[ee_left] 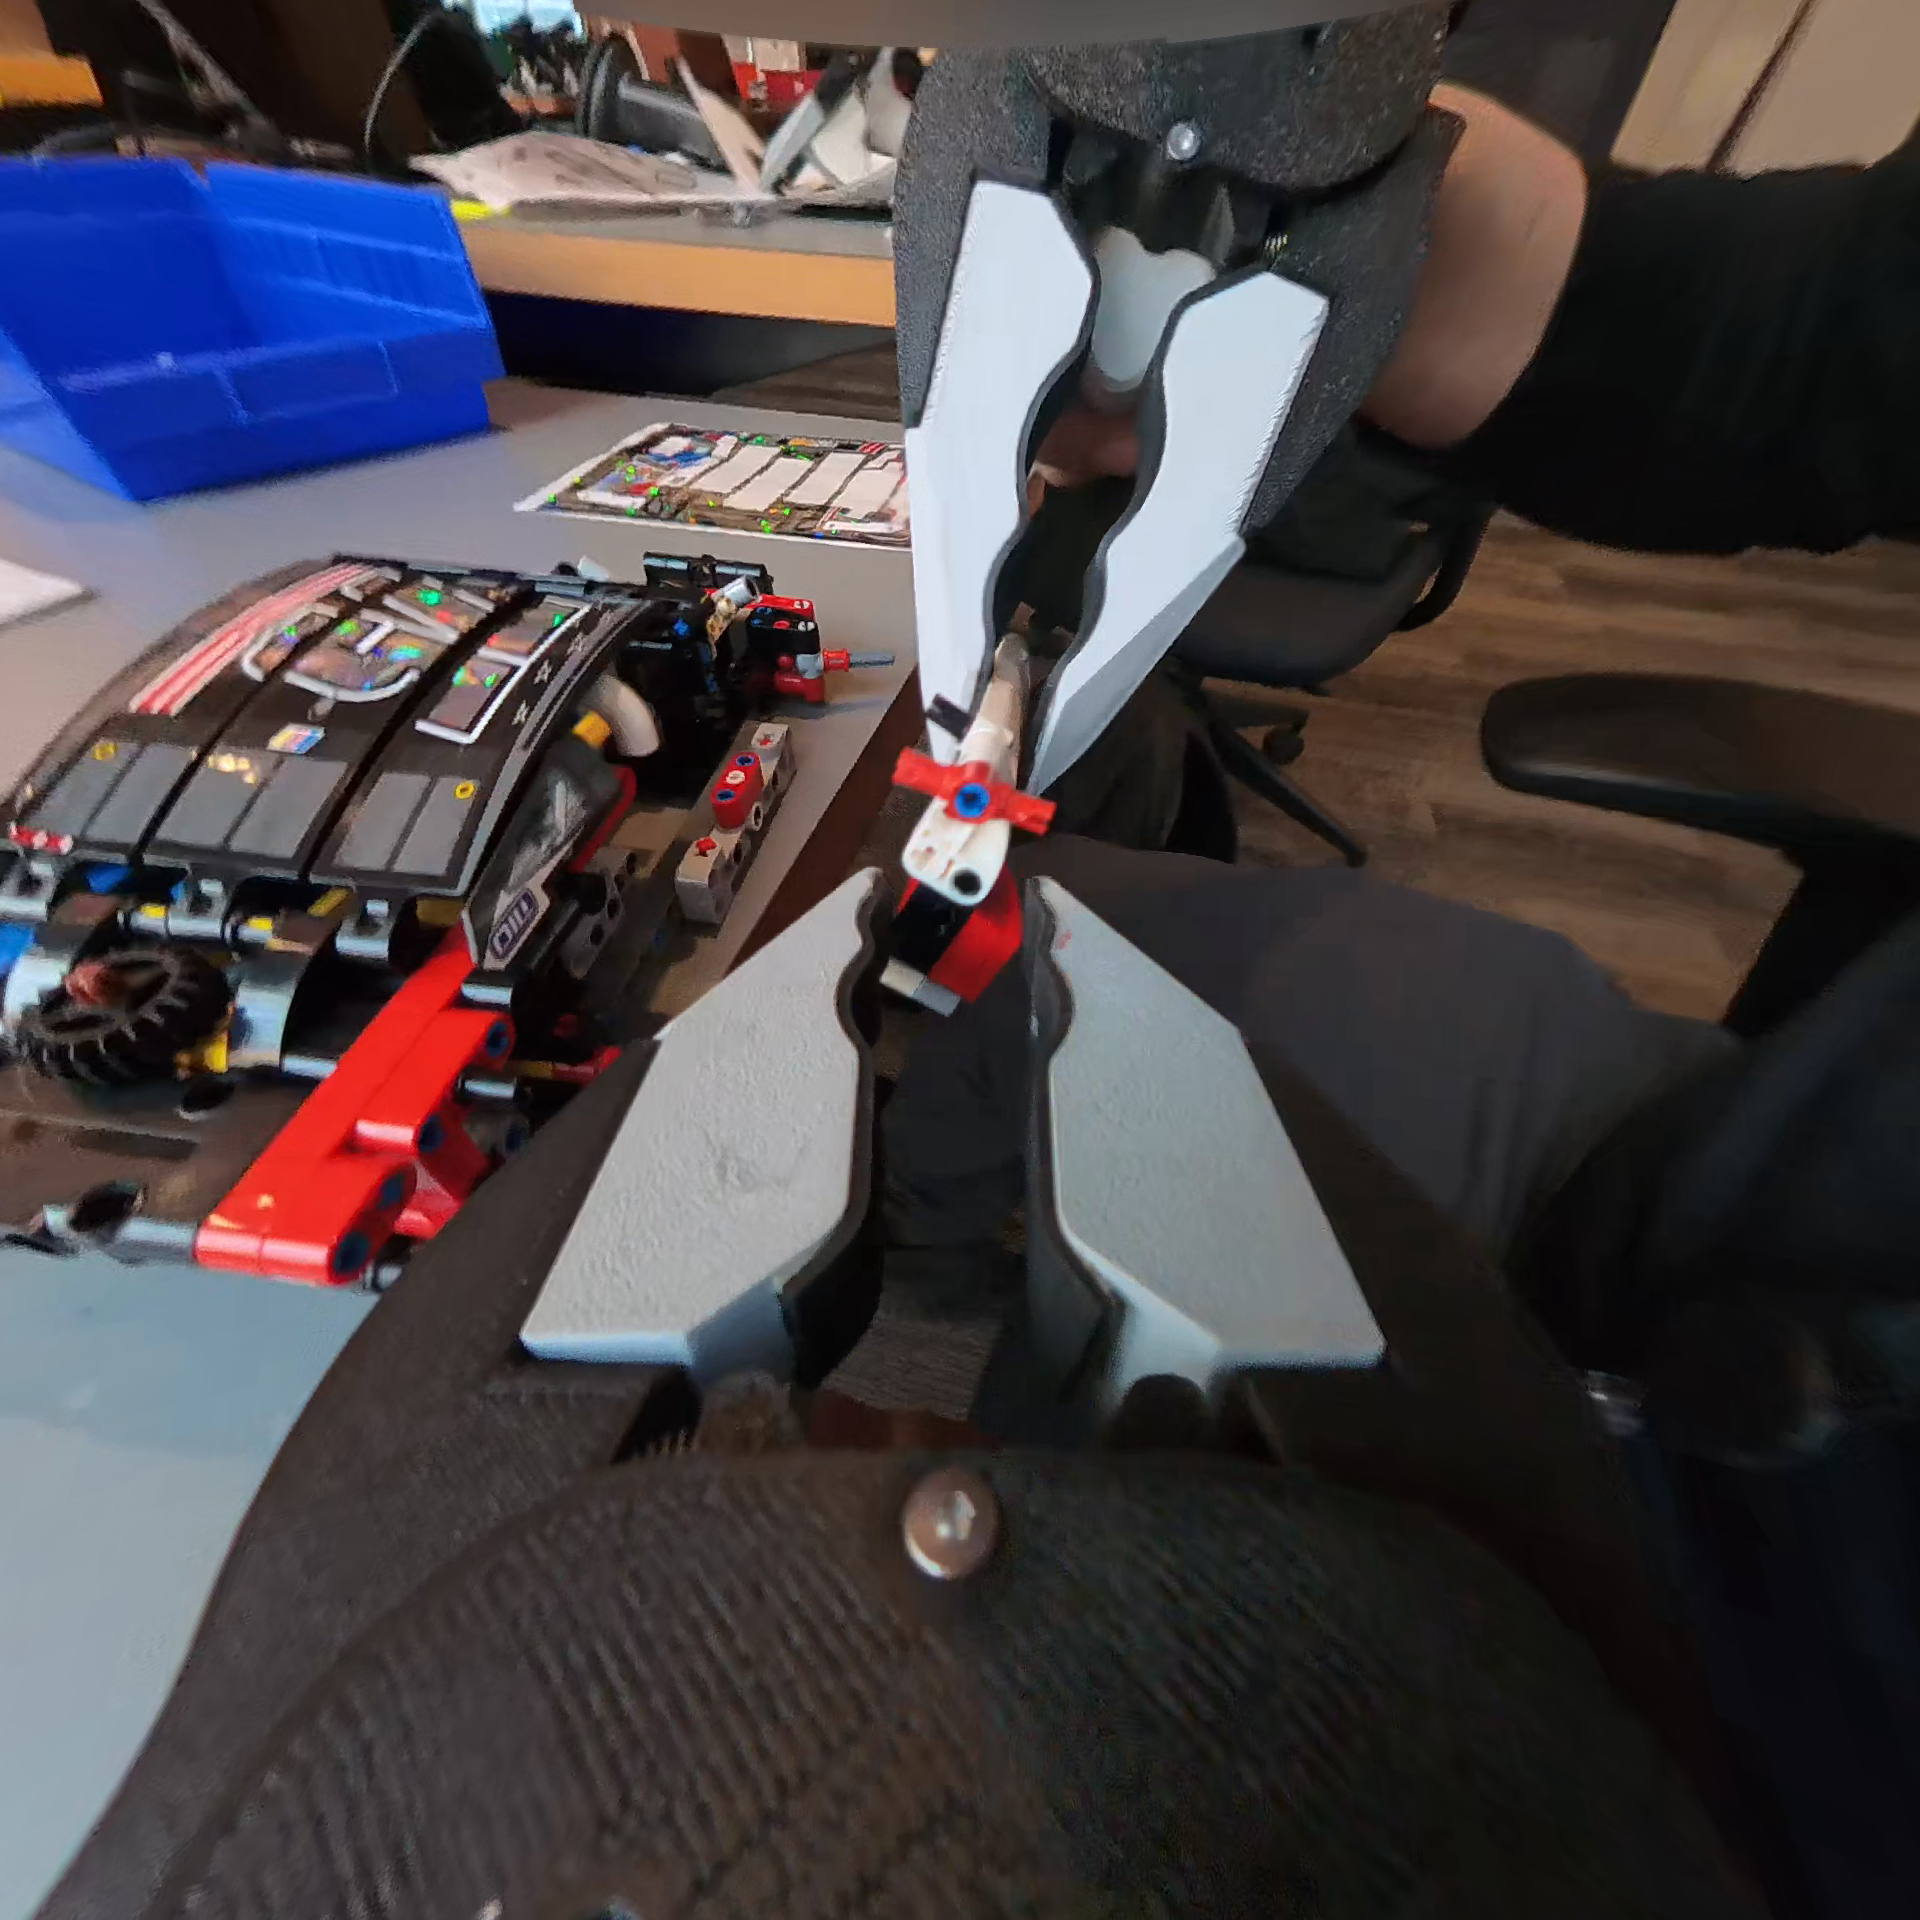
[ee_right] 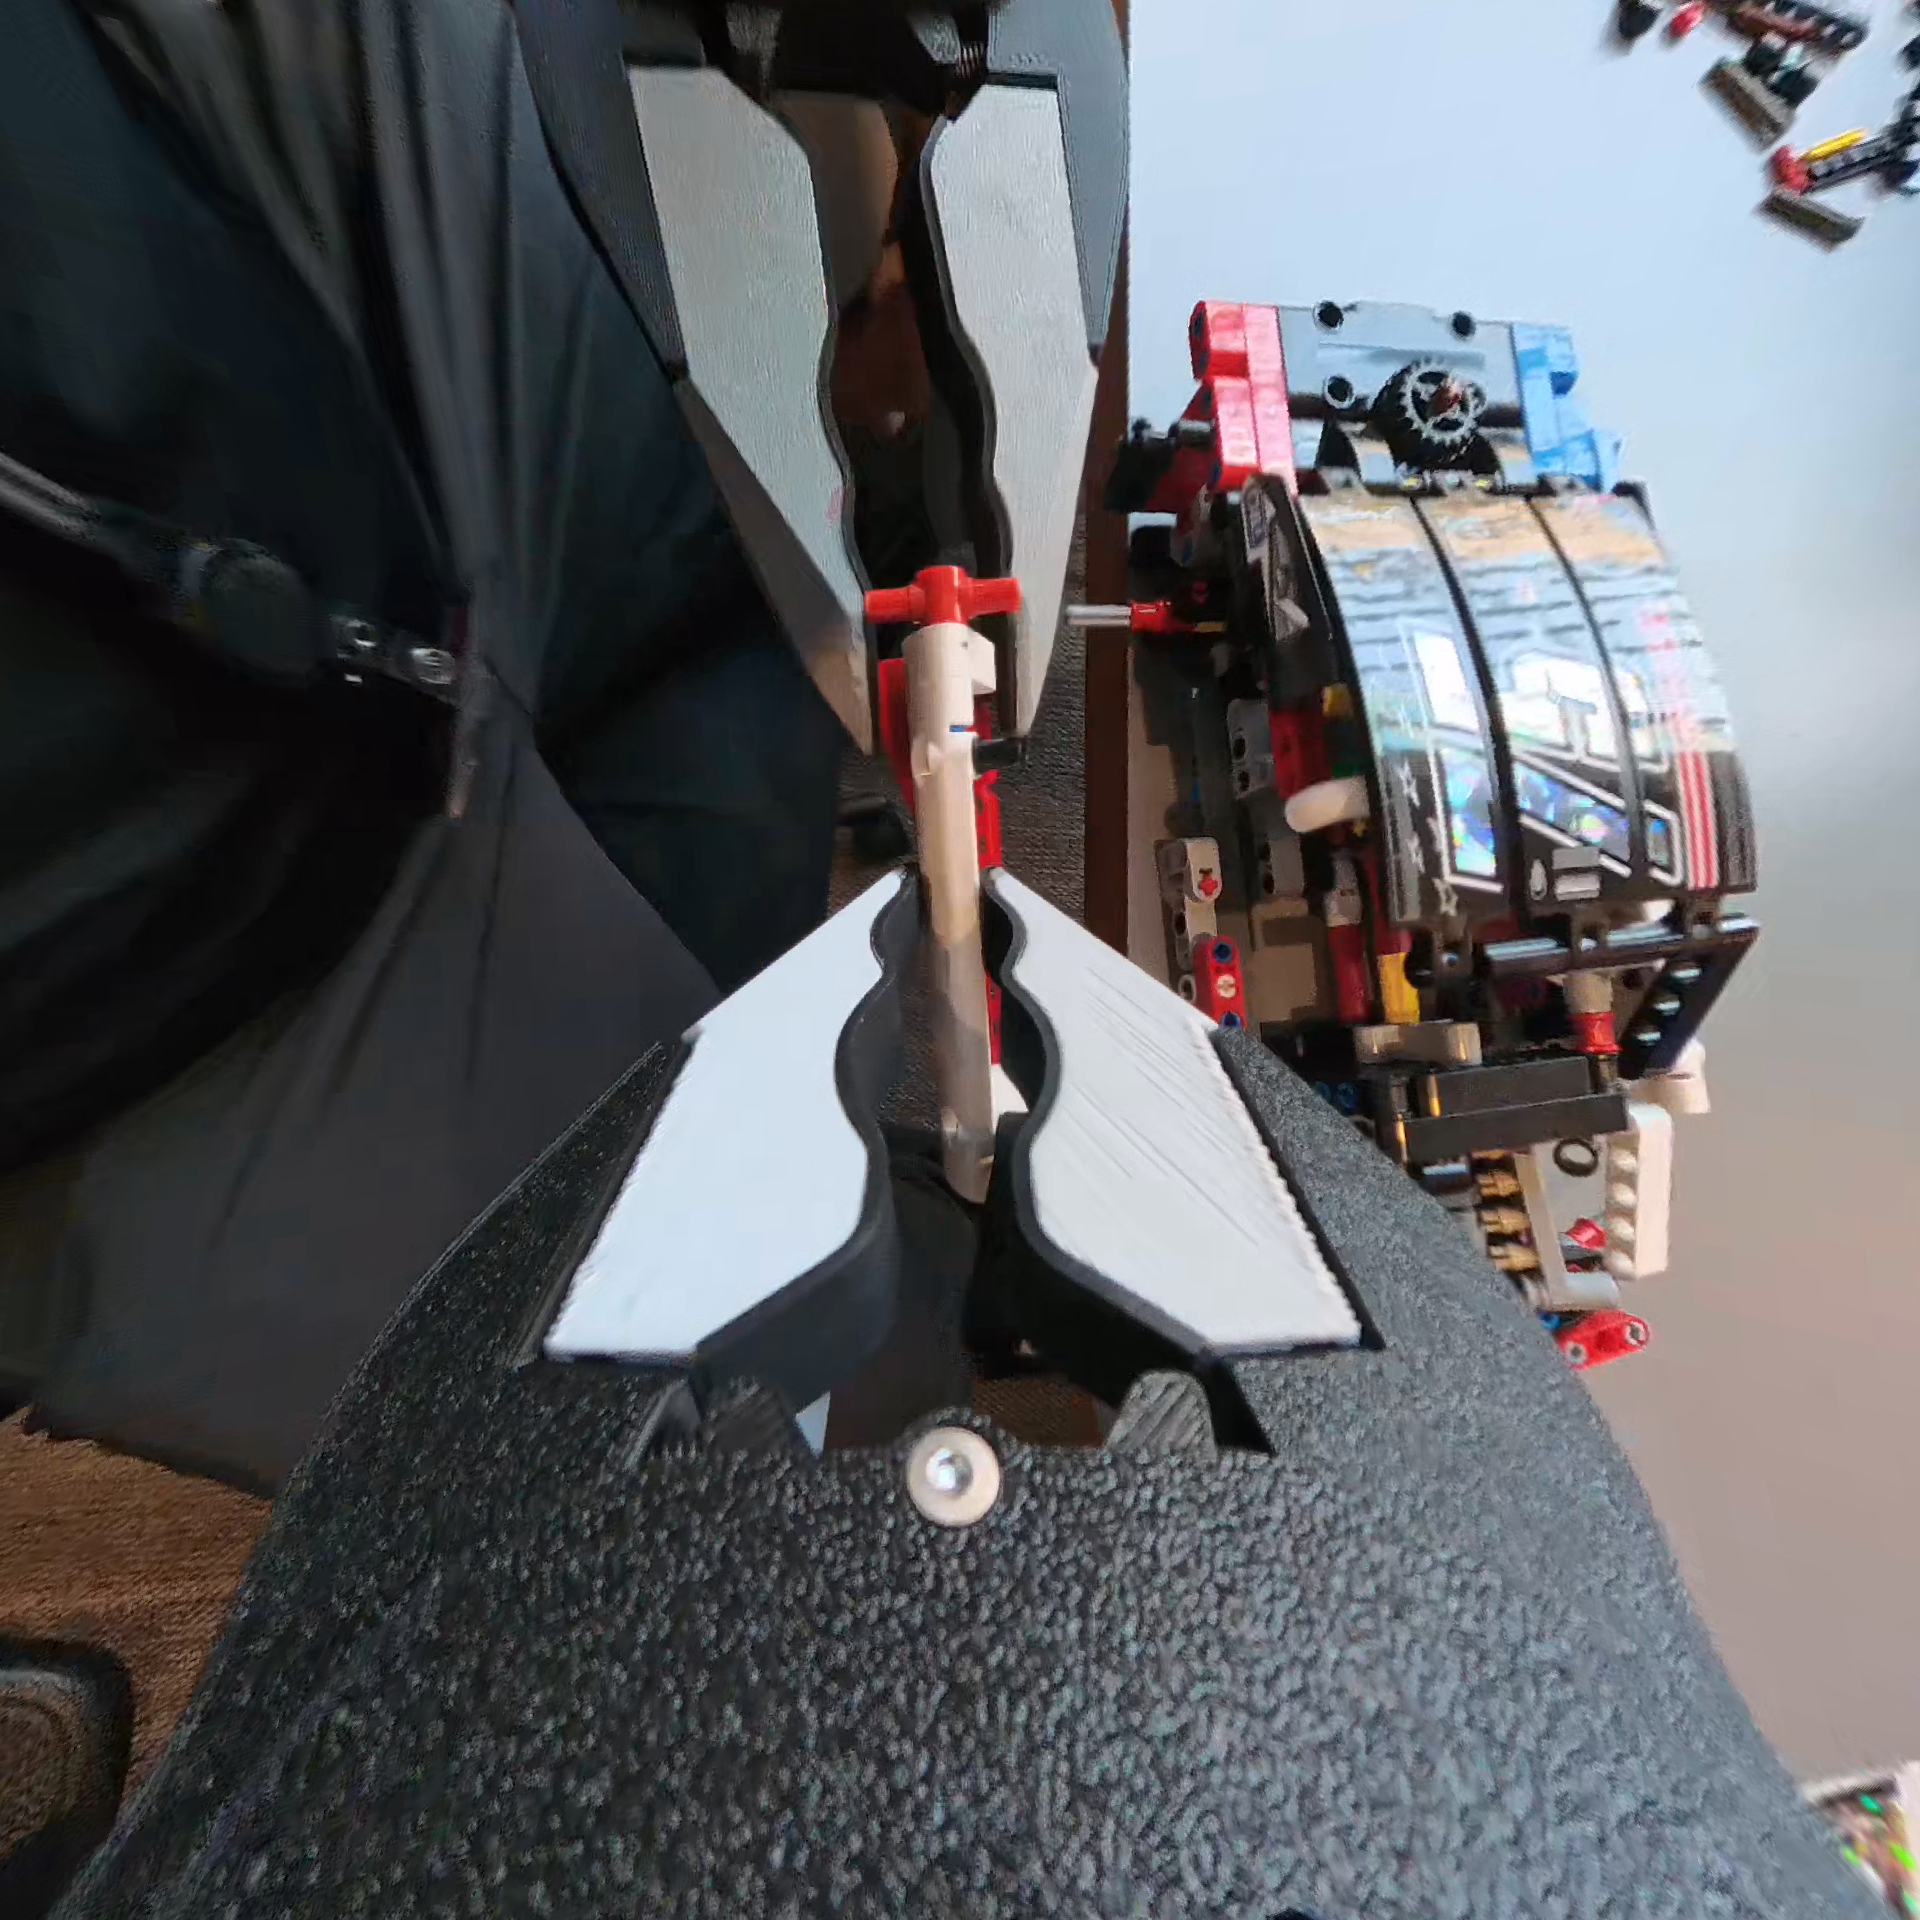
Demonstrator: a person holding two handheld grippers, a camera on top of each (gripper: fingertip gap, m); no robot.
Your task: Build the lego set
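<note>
The grey table point(ee_left: 436, 499) carries the big, half-built black-and-red Lego vehicle with its curved stickered roof panels point(ee_left: 312, 727), set flat near the table's edge, probably so it stays steady while smaller sections are made up off to the side. Behind it stand a blue plastic bin point(ee_left: 229, 312) and a printed sticker sheet point(ee_left: 727, 483), kept within reach but out of the work area. In front of the table edge, over the person's dark-clothed lap, the two tools meet tip to tip. The right gripper point(ee_right: 951, 894) is clenched along a slim white Lego beam point(ee_right: 951, 831) capped by a red cross-shaped connector point(ee_right: 940, 597). The left gripper point(ee_left: 956, 904) grasps the small red-and-black Lego subassembly point(ee_left: 961, 940) at the beam's other end. Held so, each tool braces one half, which suggests the pieces are being pressed together or aligned in the air before going onto the vehicle.
</note>
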